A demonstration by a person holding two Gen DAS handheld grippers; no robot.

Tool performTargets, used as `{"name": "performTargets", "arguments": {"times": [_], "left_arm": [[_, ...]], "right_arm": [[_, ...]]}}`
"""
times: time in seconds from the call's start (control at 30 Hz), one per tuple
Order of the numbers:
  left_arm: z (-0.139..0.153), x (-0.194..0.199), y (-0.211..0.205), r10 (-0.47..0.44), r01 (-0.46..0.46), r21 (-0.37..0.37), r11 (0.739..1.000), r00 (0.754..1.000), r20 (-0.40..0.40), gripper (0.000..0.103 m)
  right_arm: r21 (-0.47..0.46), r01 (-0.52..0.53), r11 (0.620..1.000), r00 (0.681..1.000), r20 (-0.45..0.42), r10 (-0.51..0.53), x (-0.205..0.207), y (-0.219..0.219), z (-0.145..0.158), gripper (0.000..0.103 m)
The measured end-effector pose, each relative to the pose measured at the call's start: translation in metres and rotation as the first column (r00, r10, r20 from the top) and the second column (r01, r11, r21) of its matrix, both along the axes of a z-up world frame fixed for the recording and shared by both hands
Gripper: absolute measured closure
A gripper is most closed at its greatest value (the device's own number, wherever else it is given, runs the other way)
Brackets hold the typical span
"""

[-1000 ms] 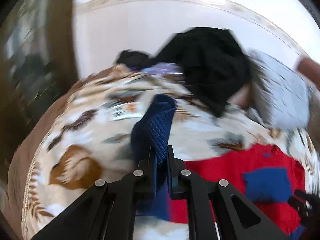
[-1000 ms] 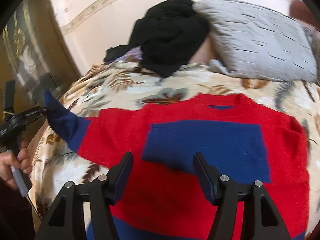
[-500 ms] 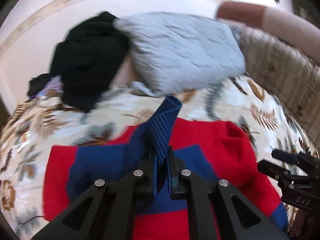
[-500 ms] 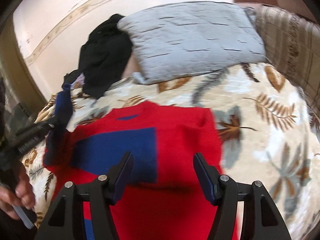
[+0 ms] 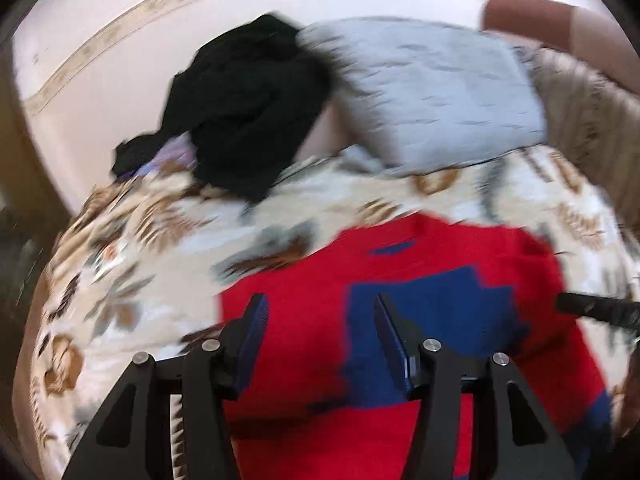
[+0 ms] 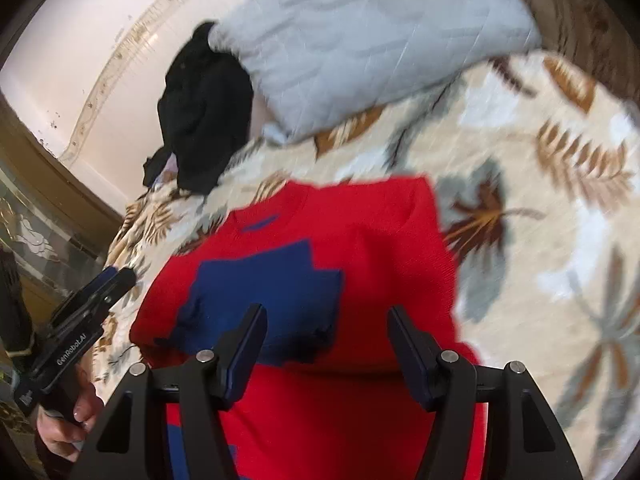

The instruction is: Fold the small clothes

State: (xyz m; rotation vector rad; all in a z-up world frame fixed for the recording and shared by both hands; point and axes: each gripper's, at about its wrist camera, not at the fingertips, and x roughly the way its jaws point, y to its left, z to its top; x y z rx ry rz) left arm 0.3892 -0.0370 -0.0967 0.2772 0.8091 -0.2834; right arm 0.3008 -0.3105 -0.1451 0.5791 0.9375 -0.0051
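The red and blue sweater (image 5: 420, 280) lies centre-low on the leaf-print bedspread (image 5: 168, 240). Left gripper (image 5: 318, 344) has just opened, empty; right gripper (image 6: 326, 346) stands wide, empty. Soft, floppy knit, probably light: grip hem or folded edge.

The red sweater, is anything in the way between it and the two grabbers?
Nothing visible. The red sweater lies flat on the leaf-print blanket, and both the left gripper and the right gripper are open right above it. The black clothes and grey pillow lie farther back.
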Motion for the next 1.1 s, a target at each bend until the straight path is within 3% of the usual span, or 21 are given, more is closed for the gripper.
{"name": "performTargets", "arguments": {"times": [0.13,0.23,0.4,0.47,0.5,0.63,0.87,0.97,1.1], "left_arm": [[-0.022,0.019,0.049,0.139,-0.138,0.021,0.99,0.989,-0.051,0.048],[-0.031,0.026,0.077,0.188,-0.189,0.004,0.982,0.979,-0.08,0.048],[-0.041,0.031,0.093,0.219,-0.22,0.001,0.976,0.97,-0.104,0.048],[-0.042,0.033,0.097,0.224,-0.227,-0.016,0.974,0.968,-0.115,0.048],[-0.041,0.033,0.097,0.226,-0.23,-0.021,0.973,0.968,-0.114,0.048],[-0.036,0.03,0.096,0.213,-0.218,-0.041,0.975,0.972,-0.1,0.048],[-0.048,0.028,0.066,0.161,-0.162,-0.003,0.987,0.981,-0.107,0.048],[-0.062,0.027,0.044,0.121,-0.117,0.043,0.992,0.986,-0.116,0.048],[-0.094,0.027,0.019,0.109,-0.085,0.191,0.978,0.987,-0.117,0.047]], "right_arm": [[0.064,-0.006,0.998,0.998,-0.066,0.01,0.015,0.005,-0.024,0.036],[0.125,0.011,0.992,0.995,-0.103,0.002,0.029,0.008,-0.041,0.036],[0.044,0.027,0.999,0.991,-0.134,-0.021,0.052,0.032,-0.055,0.037],[-0.012,0.006,1.0,0.992,-0.122,-0.007,0.056,0.043,-0.05,0.065],[-0.037,-0.019,0.999,0.992,-0.126,0.014,0.058,0.05,-0.048,0.09],[-0.128,-0.059,0.99,0.996,-0.072,0.05,0.052,0.062,-0.028,0.093],[-0.264,0.027,0.964,0.998,0.059,-0.012,0.044,0.037,0.021,0.094],[-0.256,0.045,0.966,0.999,0.029,-0.039,0.052,0.016,0.017,0.094],[-0.233,0.037,0.972,0.995,-0.081,-0.058,0.058,-0.003,-0.02,0.09]]}}
